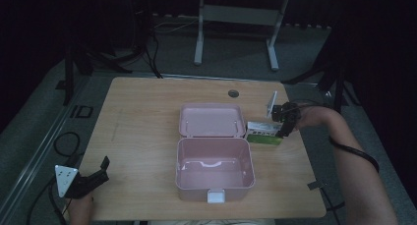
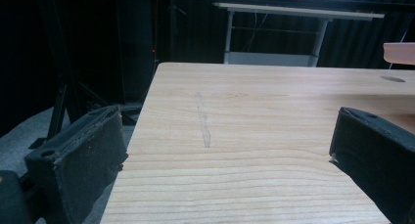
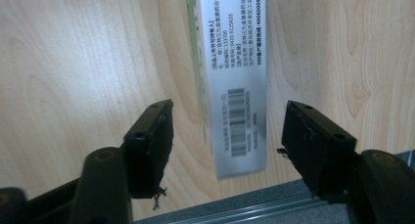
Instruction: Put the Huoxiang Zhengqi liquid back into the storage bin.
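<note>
An open pink case (image 1: 215, 184) sits mid-table, its lid (image 1: 211, 120) laid back flat and its tray empty. Just right of the lid lies a small white and green carton (image 1: 262, 131). My right gripper (image 1: 284, 131) hangs over the carton's right end. In the right gripper view the carton's barcode face (image 3: 235, 62) lies between the two jaws, with a gap of bare wood on each side; the right gripper (image 3: 229, 119) is open. My left gripper (image 1: 102, 170) rests at the table's front left corner, open, with nothing between the jaws of the left gripper (image 2: 225, 131).
The wooden table (image 1: 147, 117) has a round cable hole (image 1: 233, 93) behind the case. The carton lies close to the table's right edge (image 3: 235, 199). A white-legged desk (image 1: 236, 18) stands beyond the table. Cables (image 1: 64, 141) lie on the floor at left.
</note>
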Demonstrator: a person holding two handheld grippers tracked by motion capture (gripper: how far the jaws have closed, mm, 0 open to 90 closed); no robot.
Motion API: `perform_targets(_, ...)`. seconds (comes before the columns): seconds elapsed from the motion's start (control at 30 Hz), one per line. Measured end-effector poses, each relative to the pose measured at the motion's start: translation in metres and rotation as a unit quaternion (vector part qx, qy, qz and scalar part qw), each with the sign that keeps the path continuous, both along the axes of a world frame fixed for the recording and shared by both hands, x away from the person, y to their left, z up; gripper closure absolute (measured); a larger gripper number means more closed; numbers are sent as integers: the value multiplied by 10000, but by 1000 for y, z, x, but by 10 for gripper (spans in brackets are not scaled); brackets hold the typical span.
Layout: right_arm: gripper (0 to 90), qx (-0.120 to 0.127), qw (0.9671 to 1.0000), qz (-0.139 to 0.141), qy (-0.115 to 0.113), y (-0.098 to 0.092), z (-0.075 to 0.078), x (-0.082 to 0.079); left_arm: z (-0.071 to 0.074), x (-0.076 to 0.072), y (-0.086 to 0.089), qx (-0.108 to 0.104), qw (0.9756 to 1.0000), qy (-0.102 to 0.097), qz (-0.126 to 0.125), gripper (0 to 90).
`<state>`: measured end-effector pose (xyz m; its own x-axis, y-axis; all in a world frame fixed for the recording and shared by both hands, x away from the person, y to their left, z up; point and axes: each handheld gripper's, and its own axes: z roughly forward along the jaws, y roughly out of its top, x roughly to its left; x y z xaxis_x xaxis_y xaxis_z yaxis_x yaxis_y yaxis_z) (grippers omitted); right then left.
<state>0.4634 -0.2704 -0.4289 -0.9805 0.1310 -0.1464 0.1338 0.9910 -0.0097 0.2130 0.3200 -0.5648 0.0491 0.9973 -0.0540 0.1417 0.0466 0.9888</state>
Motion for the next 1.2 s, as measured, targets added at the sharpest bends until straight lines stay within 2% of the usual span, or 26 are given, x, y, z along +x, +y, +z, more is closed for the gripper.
perform_targets(0.23,479,-131,9997,68,185,11,-13,11,0,0,0,14,10000,17,-2,3)
perform_targets(0.47,500,-275,9989,115,369,21,-25,16,0,0,0,17,10000,18,-21,3)
perform_targets(0.67,577,-269,9984,71,490,23,-35,19,0,0,-1,20,10000,21,-27,3)
perform_targets(1.2,605,-264,9979,102,574,24,-37,21,0,1,-1,50,10000,44,-27,3)
